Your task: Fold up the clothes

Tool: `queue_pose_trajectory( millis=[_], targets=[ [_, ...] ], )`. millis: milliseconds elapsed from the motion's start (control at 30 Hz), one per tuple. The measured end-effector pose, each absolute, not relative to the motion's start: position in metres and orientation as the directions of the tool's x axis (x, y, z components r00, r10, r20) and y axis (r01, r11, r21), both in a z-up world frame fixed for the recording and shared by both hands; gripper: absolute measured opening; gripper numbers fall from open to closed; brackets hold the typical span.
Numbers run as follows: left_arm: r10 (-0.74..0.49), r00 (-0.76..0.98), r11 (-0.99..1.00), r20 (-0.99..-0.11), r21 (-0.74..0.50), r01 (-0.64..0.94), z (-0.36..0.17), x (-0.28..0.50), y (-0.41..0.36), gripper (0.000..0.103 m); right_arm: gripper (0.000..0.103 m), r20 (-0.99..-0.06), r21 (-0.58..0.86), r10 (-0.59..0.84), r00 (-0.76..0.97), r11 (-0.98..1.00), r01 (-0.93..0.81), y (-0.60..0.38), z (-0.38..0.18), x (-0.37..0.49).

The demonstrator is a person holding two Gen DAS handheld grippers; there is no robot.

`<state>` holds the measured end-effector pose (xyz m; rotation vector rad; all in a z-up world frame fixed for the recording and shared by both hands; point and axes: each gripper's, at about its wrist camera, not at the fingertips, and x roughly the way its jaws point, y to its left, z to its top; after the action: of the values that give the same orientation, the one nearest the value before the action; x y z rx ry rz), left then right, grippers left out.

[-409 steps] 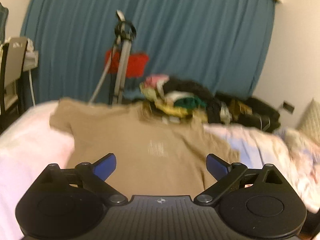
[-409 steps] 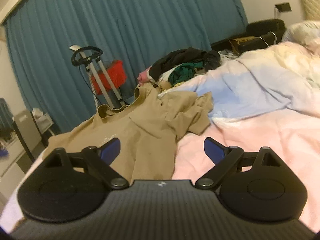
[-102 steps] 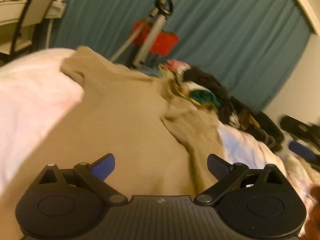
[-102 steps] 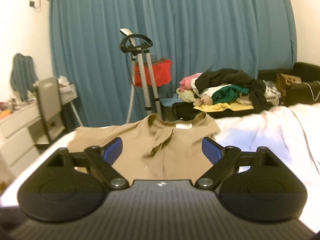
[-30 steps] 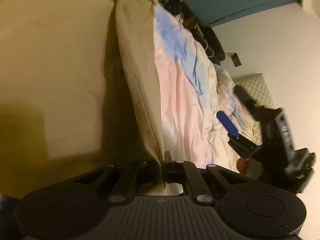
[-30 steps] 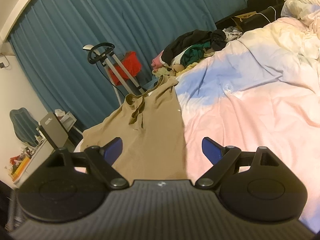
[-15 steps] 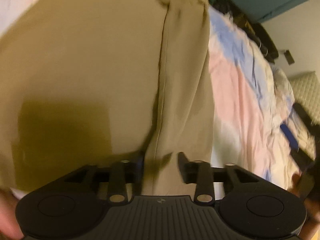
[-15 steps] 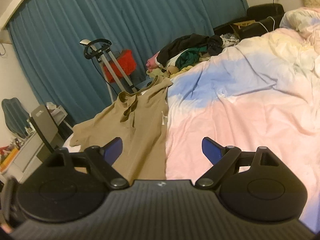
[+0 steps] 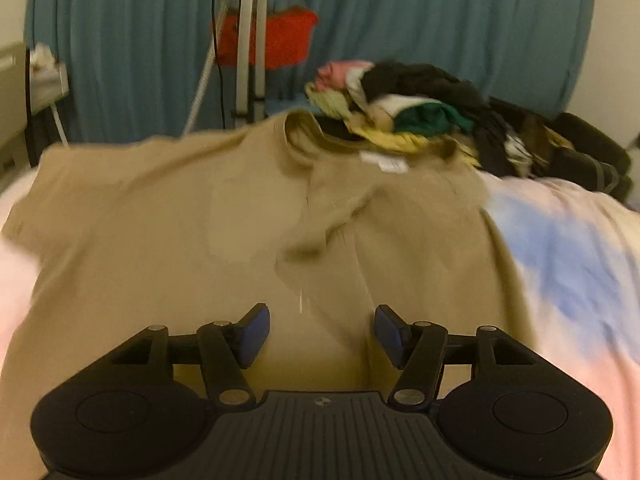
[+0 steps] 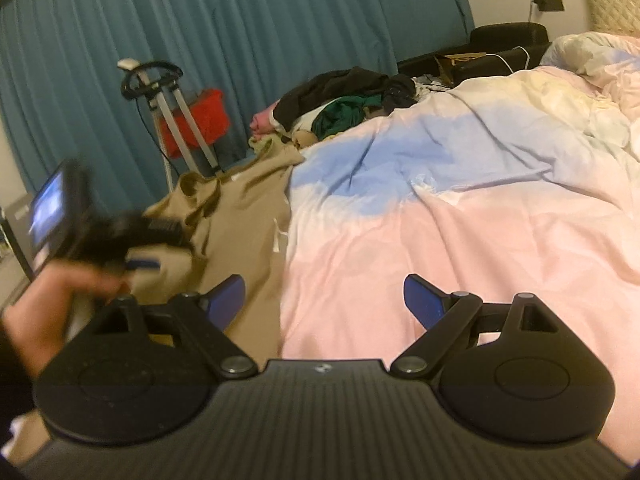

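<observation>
A tan T-shirt (image 9: 168, 240) lies spread on the bed with its right side folded over toward the middle, the collar and white tag at the far end. My left gripper (image 9: 322, 334) is open and empty, just above the shirt's near part. My right gripper (image 10: 324, 300) is open and empty over the pink duvet, right of the shirt (image 10: 240, 224). The left gripper and the hand holding it show blurred at the left of the right wrist view (image 10: 140, 264).
A pink, blue and white duvet (image 10: 460, 208) covers the bed. A pile of mixed clothes (image 9: 420, 112) sits beyond the shirt's collar. A garment steamer stand (image 9: 248, 40) with a red item stands before teal curtains (image 10: 280, 20). A dark sofa (image 10: 508, 36) is far right.
My left gripper has let go of the shirt's folded edge, opened and pulled back to look along the shirt. My right gripper has stayed open, shifting slightly right over the duvet.
</observation>
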<state>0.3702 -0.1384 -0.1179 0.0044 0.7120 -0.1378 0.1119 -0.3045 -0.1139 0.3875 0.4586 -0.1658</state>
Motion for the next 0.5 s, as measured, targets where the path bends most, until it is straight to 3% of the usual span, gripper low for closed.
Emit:
queue_pose_trajectory(
  millis=[233, 333, 500],
  targets=[
    [-0.058, 0.79, 0.997, -0.61, -0.003, 0.071, -0.147, 0.445, -0.138, 0.064, 0.088, -0.475, 0.301, -0.075, 0.877, 0.923, 0.242, -0.307, -0.14, 0.143],
    [0.033, 0.806, 0.999, -0.592, 0.048, -0.005, -0.147, 0.467, -0.123, 0.064, 0.088, -0.495, 0.321, -0.07, 0.866, 0.912, 0.257, -0.312, -0.15, 0.154],
    [0.066, 0.803, 0.998, -0.592, 0.038, -0.054, -0.135, 0.464, -0.092, 0.063, 0.088, -0.498, 0.337, -0.066, 0.865, 0.904, 0.262, -0.313, -0.154, 0.158]
  ],
)
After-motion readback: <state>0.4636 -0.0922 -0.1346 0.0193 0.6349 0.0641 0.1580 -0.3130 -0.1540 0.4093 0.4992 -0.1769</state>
